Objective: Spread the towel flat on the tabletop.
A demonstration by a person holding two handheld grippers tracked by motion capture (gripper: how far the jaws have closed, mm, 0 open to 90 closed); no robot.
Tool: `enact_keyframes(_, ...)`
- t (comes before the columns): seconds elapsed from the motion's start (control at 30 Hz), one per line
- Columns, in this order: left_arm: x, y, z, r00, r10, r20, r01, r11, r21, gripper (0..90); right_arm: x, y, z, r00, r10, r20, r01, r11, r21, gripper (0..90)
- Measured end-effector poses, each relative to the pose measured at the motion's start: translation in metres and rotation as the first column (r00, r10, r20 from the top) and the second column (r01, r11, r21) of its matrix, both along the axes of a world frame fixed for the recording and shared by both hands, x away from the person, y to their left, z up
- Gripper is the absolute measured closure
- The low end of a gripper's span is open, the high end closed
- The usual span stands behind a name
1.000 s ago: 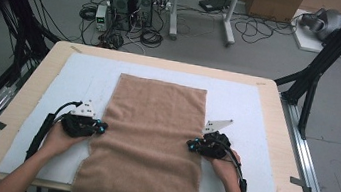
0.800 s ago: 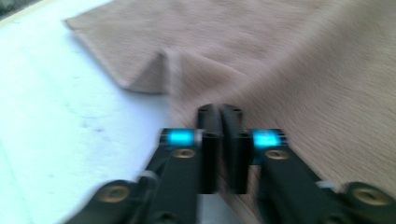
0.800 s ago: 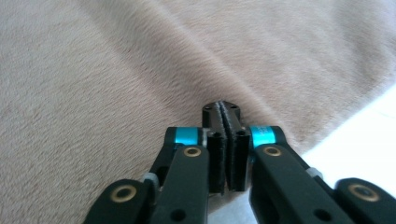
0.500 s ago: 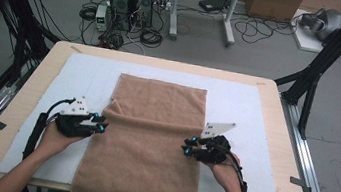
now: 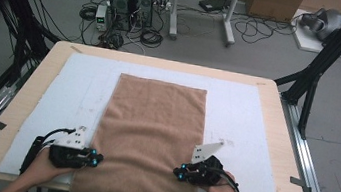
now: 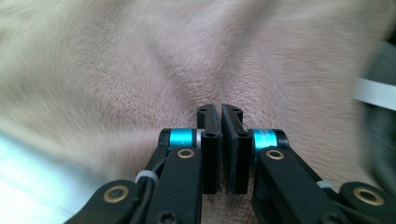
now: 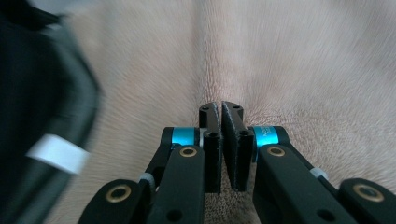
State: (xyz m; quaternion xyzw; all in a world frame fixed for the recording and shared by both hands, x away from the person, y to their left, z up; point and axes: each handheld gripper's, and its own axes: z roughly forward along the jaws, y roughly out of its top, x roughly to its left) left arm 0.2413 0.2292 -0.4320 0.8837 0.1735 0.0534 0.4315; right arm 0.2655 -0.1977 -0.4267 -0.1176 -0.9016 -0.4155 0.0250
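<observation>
A tan towel [image 5: 153, 134] lies lengthwise on the white mat [image 5: 241, 116], and its near end hangs over the table's front edge. My left gripper [image 5: 96, 158] is at the towel's left edge near the front, jaws shut on the cloth. In the left gripper view the towel [image 6: 140, 70] puckers toward the closed tips of the left gripper [image 6: 220, 112]. My right gripper [image 5: 178, 173] pinches the towel's right edge opposite it. In the right gripper view, folds of the towel [image 7: 289, 60] run into the shut right gripper [image 7: 220, 108].
The mat covers a wooden table [image 5: 278, 106] with metal rails along both sides. Black frame posts [image 5: 312, 75] stand at the far right and far left corners. Computers and cables [image 5: 131, 4] sit on the floor beyond the table.
Both grippers have moved toward the table's near edge along the towel's sides. The towel's far edge stays about where it was.
</observation>
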Motion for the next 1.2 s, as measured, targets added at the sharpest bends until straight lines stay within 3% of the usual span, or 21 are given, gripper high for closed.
enact_keyframes(0.07,0.001,0.003,0.007,0.9989,0.038,0.027,-0.038,0.9989,-0.027,73.6,-0.002,-0.005,0.011,0.9999,-0.006,0.013,0.006,0.999,0.048,83.5)
enact_keyframes(0.13,0.008,0.002,0.01,0.9973,0.066,0.031,-0.065,0.9965,-0.052,68.7,0.004,-0.006,0.014,0.9984,-0.045,0.036,0.044,0.999,0.021,78.6)
enact_keyframes(0.23,0.018,-0.002,0.008,0.9944,0.1,0.036,-0.098,0.9941,-0.047,61.7,0.016,-0.005,0.005,0.9975,-0.071,0.008,0.071,0.997,0.005,74.8)
enact_keyframes(0.37,0.024,-0.005,0.003,0.9922,0.118,0.04,-0.117,0.9926,-0.033,58.7,0.02,-0.006,-0.006,0.9955,-0.094,-0.009,0.094,0.996,-0.003,68.8)
enact_keyframes(0.57,0.035,-0.002,0.004,0.9839,0.176,0.029,-0.174,0.9826,-0.065,52.6,0.033,-0.01,-0.006,0.983,-0.183,-0.015,0.183,0.983,0.026,54.7)
enact_keyframes(0.67,0.042,-0.001,0.006,0.979,0.203,0.022,-0.201,0.977,-0.073,49.0,0.043,-0.01,-0.003,0.9746,-0.224,-0.008,0.224,0.974,0.028,46.5)
enact_keyframes(0.8,0.052,-0.003,0.013,0.9728,0.229,0.037,-0.227,0.9726,-0.05,45.1,0.053,-0.009,0.002,0.9696,-0.244,0.006,0.244,0.969,0.038,40.0)
enact_keyframes(0.9,0.061,-0.005,0.019,0.9672,0.248,0.053,-0.247,0.9686,-0.026,43.5,0.062,-0.008,0.006,0.9642,-0.263,0.031,0.263,0.965,0.013,35.5)
enact_keyframes(1.07,0.072,-0.004,0.027,0.9612,0.272,0.047,-0.269,0.9613,-0.058,41.9,0.074,-0.007,0.016,0.9569,-0.288,0.035,0.287,0.957,0.034,30.4)
enact_keyframes(1.2,0.077,-0.003,0.029,0.9591,0.281,0.036,-0.278,0.9581,-0.07,39.9,0.084,-0.008,0.023,0.9434,-0.331,0.028,0.328,0.942,0.069,27.1)
